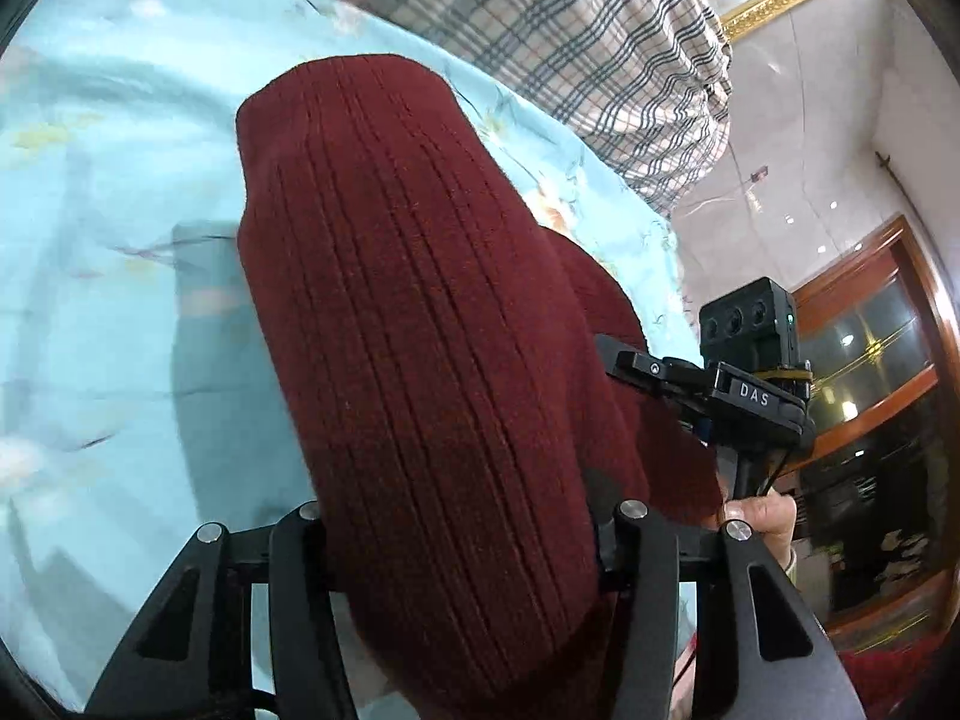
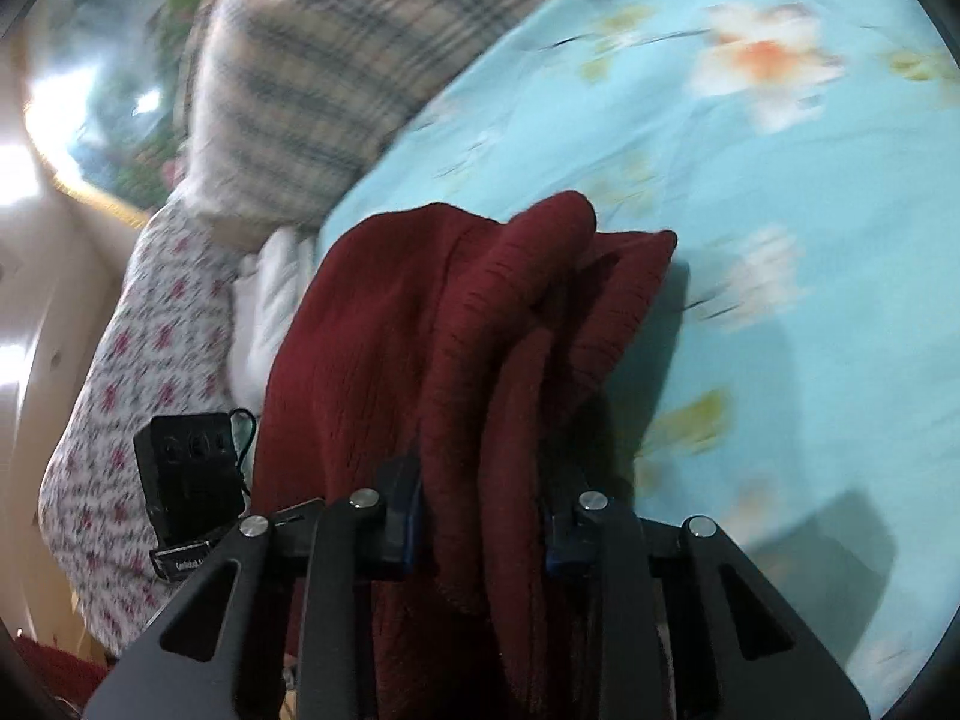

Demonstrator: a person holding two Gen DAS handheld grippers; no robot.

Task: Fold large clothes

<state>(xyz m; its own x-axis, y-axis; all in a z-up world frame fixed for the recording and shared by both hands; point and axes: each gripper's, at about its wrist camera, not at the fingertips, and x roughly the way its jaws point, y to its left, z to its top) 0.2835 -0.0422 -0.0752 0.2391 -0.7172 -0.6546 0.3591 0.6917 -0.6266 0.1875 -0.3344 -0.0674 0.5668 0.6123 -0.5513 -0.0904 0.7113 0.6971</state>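
Sweater (image 1: 432,312) looks smooth from left wrist, seemingly bunched (image 2: 510,330) from right.

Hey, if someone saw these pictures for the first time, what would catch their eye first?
The dark red ribbed knit sweater fills the middle of both views, bunched between each claw's fingers. Under it spreads a light blue floral bedsheet, with a plaid blanket heaped at the far edge.
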